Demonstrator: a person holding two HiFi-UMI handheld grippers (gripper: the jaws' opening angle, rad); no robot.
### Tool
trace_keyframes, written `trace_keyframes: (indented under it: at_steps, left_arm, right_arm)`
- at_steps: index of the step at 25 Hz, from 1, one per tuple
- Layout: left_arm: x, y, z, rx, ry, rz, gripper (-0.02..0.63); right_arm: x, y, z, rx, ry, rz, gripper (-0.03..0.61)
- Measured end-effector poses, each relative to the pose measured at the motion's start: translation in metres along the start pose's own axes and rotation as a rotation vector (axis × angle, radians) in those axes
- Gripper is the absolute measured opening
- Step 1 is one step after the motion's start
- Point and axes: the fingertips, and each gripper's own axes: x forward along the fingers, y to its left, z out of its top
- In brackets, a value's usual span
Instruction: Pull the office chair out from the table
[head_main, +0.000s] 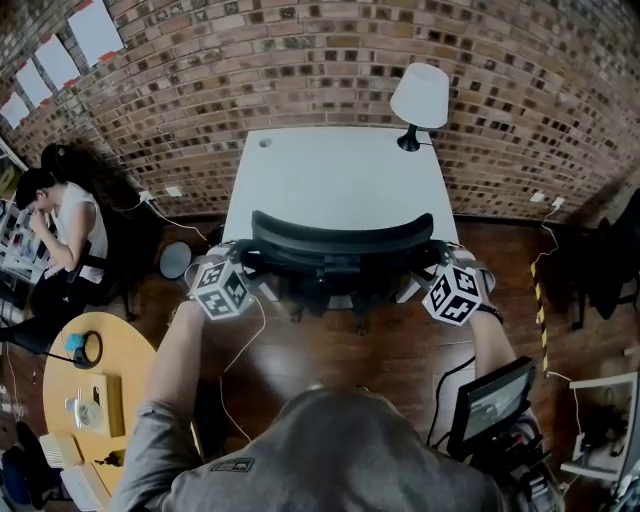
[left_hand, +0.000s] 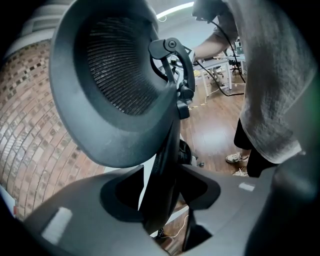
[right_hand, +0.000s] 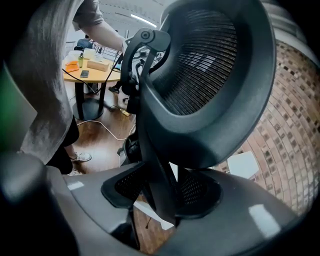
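The office chair (head_main: 340, 238) stands tucked in at the middle of the near edge of the white table (head_main: 340, 170), its curved black backrest toward the person and its seat out of sight beneath. It has not yet come away from that edge. The left gripper (head_main: 247, 262) is at the backrest's left end and the right gripper (head_main: 432, 262) at its right end, both angled downward. In the left gripper view the left gripper (left_hand: 161, 202) has its jaws closed round the backrest's dark side rim. The rim runs up between them and looks pressed at the tips, though a sliver of pale tabletop shows beside it in one jaw's hollow. The right gripper view shows the right gripper (right_hand: 161, 197) clamped the same way on the opposite rim, with mesh showing on either side. I judge the step in hand to be taking hold, with the pull itself not yet done. The next move calls for both hands to draw back toward the person together and evenly, so the chair rolls out without swivelling or slipping from the narrow rims. Only the head view gives the layout: the lamp (head_main: 420, 95) at the table's far right corner, the brick wall (head_main: 300, 60) behind, the wooden floor (head_main: 300, 350) under the chair, and a round wooden table (head_main: 115, 365) and a seated person (head_main: 60, 225) off to the left. Only the gripper views show the grip, since in the head view the grippers' own bodies cover the jaws.
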Motion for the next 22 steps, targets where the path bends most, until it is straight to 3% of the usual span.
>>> trace_keyframes:
  at_steps: [22]
  left_arm:
    - [-0.045, -0.064, 0.012, 0.053, -0.039, -0.05, 0.189]
  right_arm:
    - [-0.055, 0.07, 0.006, 0.027, 0.011, -0.008, 0.218]
